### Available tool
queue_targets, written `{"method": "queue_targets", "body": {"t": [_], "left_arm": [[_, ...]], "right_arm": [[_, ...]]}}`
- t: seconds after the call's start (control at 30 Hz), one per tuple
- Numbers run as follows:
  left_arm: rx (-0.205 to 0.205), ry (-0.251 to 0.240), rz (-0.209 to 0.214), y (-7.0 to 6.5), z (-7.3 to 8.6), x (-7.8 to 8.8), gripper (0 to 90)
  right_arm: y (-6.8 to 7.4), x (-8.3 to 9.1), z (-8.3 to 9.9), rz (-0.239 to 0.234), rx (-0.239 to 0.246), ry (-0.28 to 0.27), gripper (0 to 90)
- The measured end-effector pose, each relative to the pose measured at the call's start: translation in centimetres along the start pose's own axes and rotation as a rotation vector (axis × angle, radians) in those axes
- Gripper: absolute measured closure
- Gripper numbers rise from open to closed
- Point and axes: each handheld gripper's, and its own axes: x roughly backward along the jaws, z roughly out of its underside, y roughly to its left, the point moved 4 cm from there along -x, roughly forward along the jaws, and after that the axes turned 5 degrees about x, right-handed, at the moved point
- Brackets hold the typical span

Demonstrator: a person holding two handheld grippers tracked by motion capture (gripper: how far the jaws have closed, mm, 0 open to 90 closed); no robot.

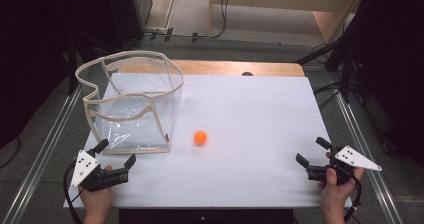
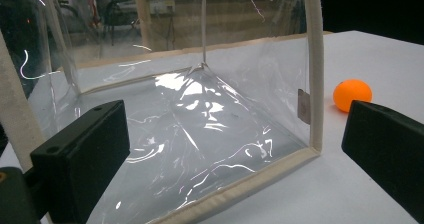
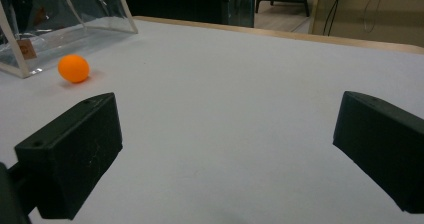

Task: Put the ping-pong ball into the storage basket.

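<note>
At the near left corner of the table (image 1: 260,114), the left gripper (image 1: 116,153) rests low in the person's left hand (image 1: 96,199), jaws spread wide with nothing between them, aimed at the clear bag (image 1: 131,104). That bag, a see-through plastic one with cream fabric trim, stands upright and open-topped on the left part of the white surface, near the far left corner. Just to its right, apart from its near right corner, the orange ball (image 1: 200,137) sits on the surface a little left of centre. At the near right corner the right gripper (image 1: 312,151), held by the right hand (image 1: 334,191), also has its jaws wide apart and empty, well away from the ball.
</note>
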Motion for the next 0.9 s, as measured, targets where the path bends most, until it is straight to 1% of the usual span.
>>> {"method": "queue_targets", "body": {"t": [0.1,0.13,0.17,0.23,0.27,0.3,0.4,0.43,0.5,0.53,0.67,0.7,0.73,0.77,0.8,0.9], "left_arm": [[-0.003,0.002,0.000,0.0,0.0,0.0,0.0],[-0.004,0.002,0.000,0.0,0.0,0.0,0.0],[-0.004,0.003,-0.001,0.0,0.0,0.0,0.0],[-0.004,0.002,0.003,-0.1,0.0,0.1,0.0],[-0.004,0.002,0.003,-0.1,0.0,0.1,0.0],[-0.004,0.004,0.002,-0.1,0.0,0.1,0.0],[-0.004,0.005,0.000,0.0,0.0,0.0,0.0],[-0.004,0.005,0.000,-0.1,0.0,0.0,0.0],[-0.006,0.008,0.000,-0.1,0.1,0.0,0.0],[-0.007,0.008,0.001,-0.1,0.1,0.0,0.0],[-0.018,0.012,-0.007,-0.2,0.1,0.0,0.0],[-0.020,0.014,-0.007,-0.3,0.1,0.0,0.0],[-0.022,0.014,-0.007,-0.3,0.1,0.0,0.0],[-0.021,0.014,-0.005,-0.3,0.1,0.0,0.0],[-0.020,0.013,-0.004,-0.3,0.1,0.0,0.0],[-0.018,0.010,-0.002,-0.2,0.1,0.1,0.0]], "right_arm": [[0.0,-0.1,-0.2,-0.007,0.007,-0.002,0.0],[0.2,-0.2,-0.4,-0.012,0.033,0.015,0.0],[0.3,-0.2,-0.5,-0.015,0.033,0.018,0.0],[0.5,-0.3,-0.7,-0.037,0.047,0.003,0.0],[0.5,-0.3,-0.7,-0.037,0.047,0.003,0.0],[0.8,-0.6,-0.8,-0.052,0.060,0.011,0.0],[1.0,-0.8,-1.0,-0.052,0.071,0.019,0.0],[1.4,-1.0,-1.3,-0.071,0.074,0.031,0.0],[1.6,-1.0,-1.4,-0.077,0.077,0.040,0.0],[1.9,-1.2,-1.7,-0.090,0.090,0.050,0.0],[2.6,-1.8,-2.7,-0.108,0.121,0.088,0.0],[3.1,-2.1,-3.1,-0.136,0.123,0.101,0.0],[3.1,-2.1,-3.1,-0.136,0.123,0.101,0.0],[3.2,-2.2,-3.3,-0.147,0.123,0.109,0.0],[3.7,-2.6,-3.6,-0.163,0.139,0.127,0.0],[4.2,-3.0,-4.0,-0.175,0.159,0.139,0.0]]}}
